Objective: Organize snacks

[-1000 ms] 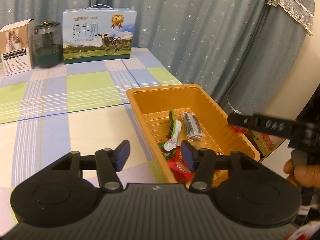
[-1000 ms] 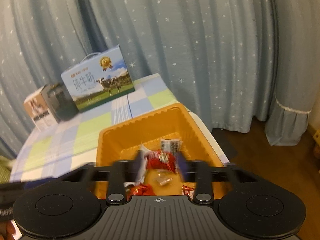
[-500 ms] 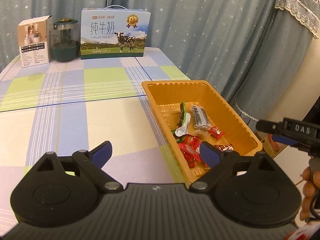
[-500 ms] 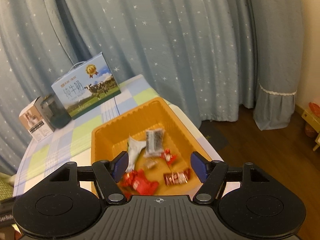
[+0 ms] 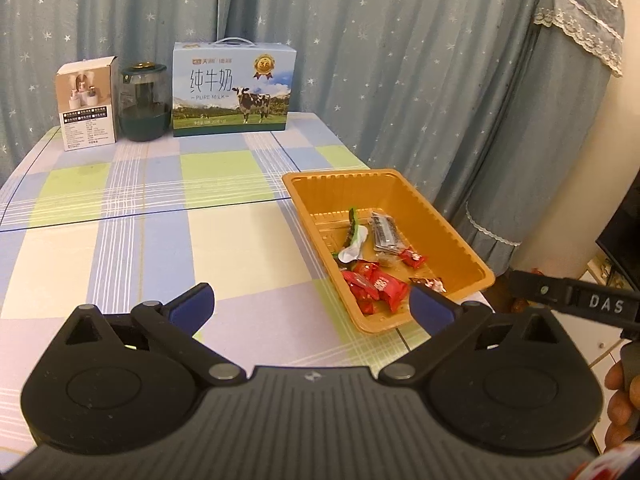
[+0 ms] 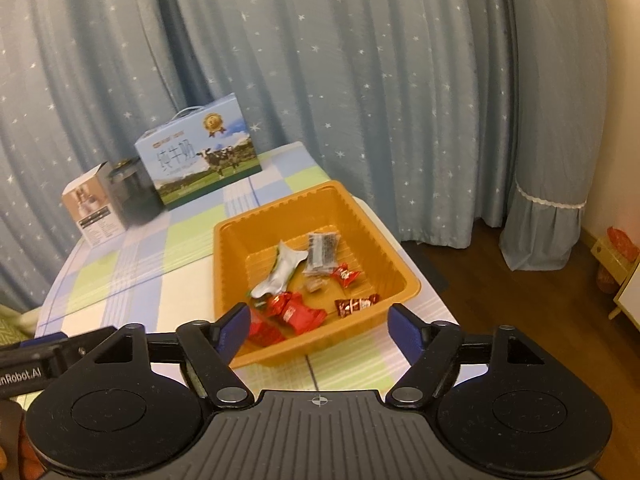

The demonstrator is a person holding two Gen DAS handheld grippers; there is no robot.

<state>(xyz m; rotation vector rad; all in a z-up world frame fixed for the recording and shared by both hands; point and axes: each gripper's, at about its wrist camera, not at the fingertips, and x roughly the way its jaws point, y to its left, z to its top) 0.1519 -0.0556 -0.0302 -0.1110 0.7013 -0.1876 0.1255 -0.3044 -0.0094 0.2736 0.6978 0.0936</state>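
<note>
Leftmost in the left wrist view, at the upper left of the frame, a small white carton [image 5: 87, 103] stands on the checked tabletop [image 5: 132, 216], with a dark green jar [image 5: 143, 102] just beside it and a blue milk box [image 5: 234, 89] printed with a cow next in the row, all before a starred blue curtain [image 5: 400, 60]. At lower centre, the left tool [image 5: 310, 305] hangs above the tabletop; its jaws have just been opening and now stand wide apart, with nothing between the blue pads [image 5: 191, 307]. Right of centre, an orange tray [image 5: 448, 236] rests near the tabletop's right edge. Inside it lie the snacks: a silver and green wrapper [image 5: 354, 242], a clear packet with dark print [image 5: 385, 233], several red-wrapped sweets [image 5: 378, 284] clustered at the near end, and a dark brown wrapped bar [image 5: 427, 282]. At the far right edge, the black body of the other device and part of a hand [image 5: 618, 400] enter the frame.

From the right wrist view, the right tool [image 6: 319, 327] sits at lower centre, short of the tray's near wall [image 6: 320, 346]; its jaws have just been opening and grip nothing. Beyond it the same snacks rest on the tray floor, and a wooden floor [image 6: 500, 288] shows at the right.
</note>
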